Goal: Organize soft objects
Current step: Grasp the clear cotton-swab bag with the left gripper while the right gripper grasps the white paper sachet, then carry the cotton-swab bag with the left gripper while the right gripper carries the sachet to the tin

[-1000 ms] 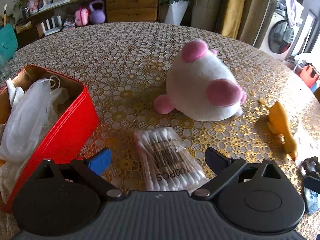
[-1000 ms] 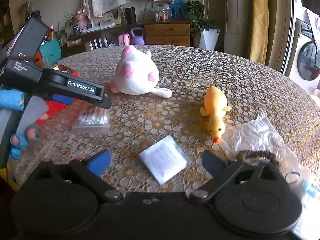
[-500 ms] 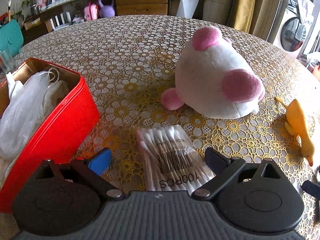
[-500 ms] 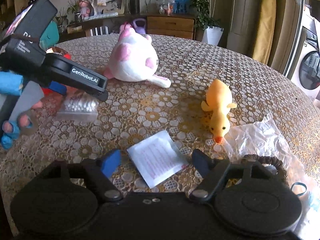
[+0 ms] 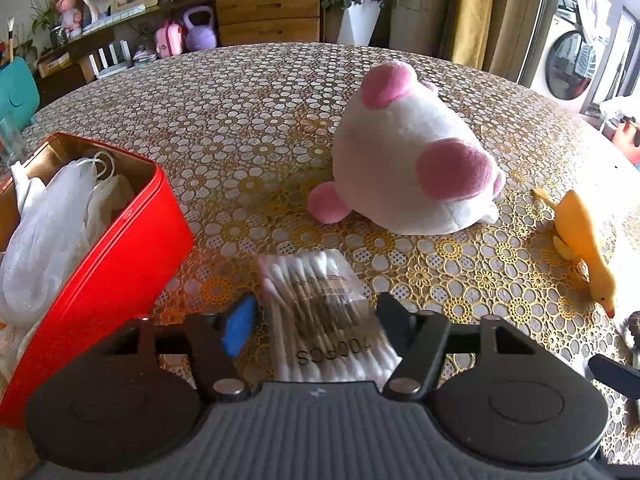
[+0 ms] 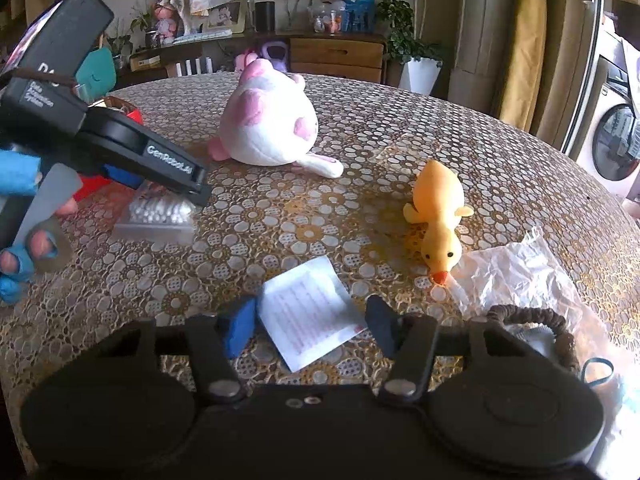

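Observation:
A clear packet of cotton swabs (image 5: pixel 324 308) lies on the table between the fingers of my left gripper (image 5: pixel 316 320), which is open around it. It also shows in the right wrist view (image 6: pixel 158 216) under the left gripper. A flat white sachet (image 6: pixel 310 312) lies between the fingers of my right gripper (image 6: pixel 312 322), which is open. A white and pink plush (image 5: pixel 412 164) sits beyond the swabs. A yellow duck toy (image 6: pixel 438 220) lies to the right. A red tin (image 5: pixel 100 256) at left holds white soft items.
A crumpled clear plastic bag (image 6: pixel 520 276) and a brown hair scrunchie (image 6: pixel 536 320) lie at the right. The round table (image 5: pixel 240 120) has a gold lace-pattern cover. A cabinet, shelves and a washing machine stand beyond the table's far edge.
Both grippers have narrowed their jaws and moved forward, the left around the swab packet, the right around the white sachet.

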